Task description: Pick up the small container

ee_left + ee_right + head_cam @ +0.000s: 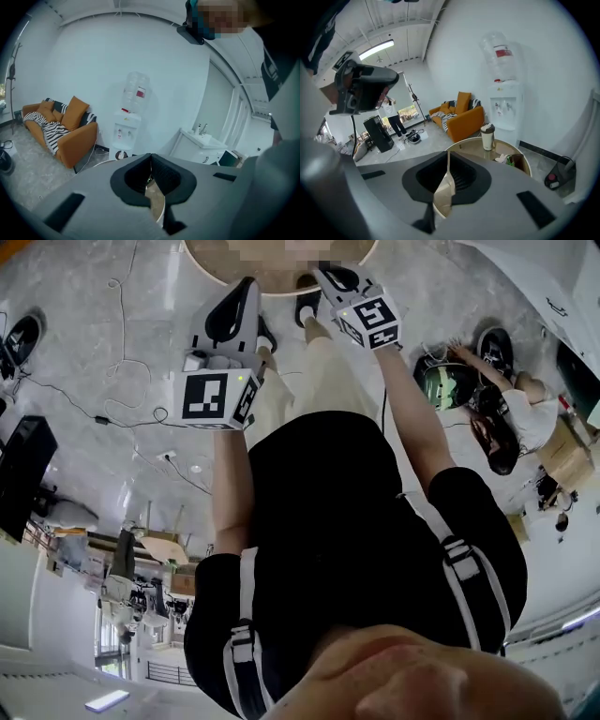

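Observation:
Both grippers are held up in front of the person, short of a round tan table (pixel 214 277). In the right gripper view the table (pixel 506 149) carries a lidded white cup (pixel 487 136), a crumpled white scrap (pixel 501 158) and a small brown container (pixel 517 161) near its right rim. My left gripper (pixel 242 294) is shut with nothing in it; in its own view the jaws (pixel 151 165) meet over a strip of the tabletop. My right gripper (pixel 336 279) is also shut and empty, and its jaws (pixel 448 165) point at the table's near edge.
A water dispenser (pixel 125 136) stands against the white wall, with an orange sofa (pixel 63 133) to its left and a white sink cabinet (pixel 199 146) to its right. A person (pixel 506 418) sits on the floor at the right. Cables (pixel 112 352) run across the floor.

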Available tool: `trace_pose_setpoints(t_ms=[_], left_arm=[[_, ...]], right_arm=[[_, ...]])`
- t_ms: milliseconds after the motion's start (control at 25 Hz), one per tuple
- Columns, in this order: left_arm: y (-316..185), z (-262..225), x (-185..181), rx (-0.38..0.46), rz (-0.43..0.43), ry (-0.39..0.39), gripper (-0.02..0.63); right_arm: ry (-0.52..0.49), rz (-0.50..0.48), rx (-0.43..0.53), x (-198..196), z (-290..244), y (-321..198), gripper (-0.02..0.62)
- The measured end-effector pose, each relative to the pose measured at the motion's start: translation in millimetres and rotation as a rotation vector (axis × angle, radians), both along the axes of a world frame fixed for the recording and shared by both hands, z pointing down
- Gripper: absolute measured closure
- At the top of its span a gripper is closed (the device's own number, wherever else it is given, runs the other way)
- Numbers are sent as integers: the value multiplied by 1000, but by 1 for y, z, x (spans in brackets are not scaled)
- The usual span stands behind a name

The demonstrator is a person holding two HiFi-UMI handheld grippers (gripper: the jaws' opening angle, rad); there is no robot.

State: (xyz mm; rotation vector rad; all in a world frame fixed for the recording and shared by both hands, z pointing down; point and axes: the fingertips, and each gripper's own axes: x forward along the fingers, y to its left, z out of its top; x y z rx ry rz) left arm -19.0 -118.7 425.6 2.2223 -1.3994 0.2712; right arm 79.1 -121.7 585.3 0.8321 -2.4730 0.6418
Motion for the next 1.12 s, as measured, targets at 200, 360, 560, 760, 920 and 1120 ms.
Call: trace_pose_setpoints(t_ms=[200, 360, 560, 760, 920, 1120], left_arm=[[-13, 23, 4, -22, -19, -23, 587], [-22, 43, -2, -46, -60, -7, 587], [-32, 75, -8, -74, -77, -9, 588], [-43, 107, -9, -106, -68, -23, 588], [-50, 132, -18, -138, -93, -22, 588], [-57, 158, -23, -175, -107, -18, 588]], right_arm=[[35, -27, -55, 1, 53, -10, 567], [66, -33, -102, 3, 97, -20, 542], [128, -67, -101, -2, 143, -28, 495], [170, -71, -105, -4, 183, -35, 454], [203, -93, -110, -7, 210, -41, 434], [246, -112, -108, -11, 243, -47, 426]])
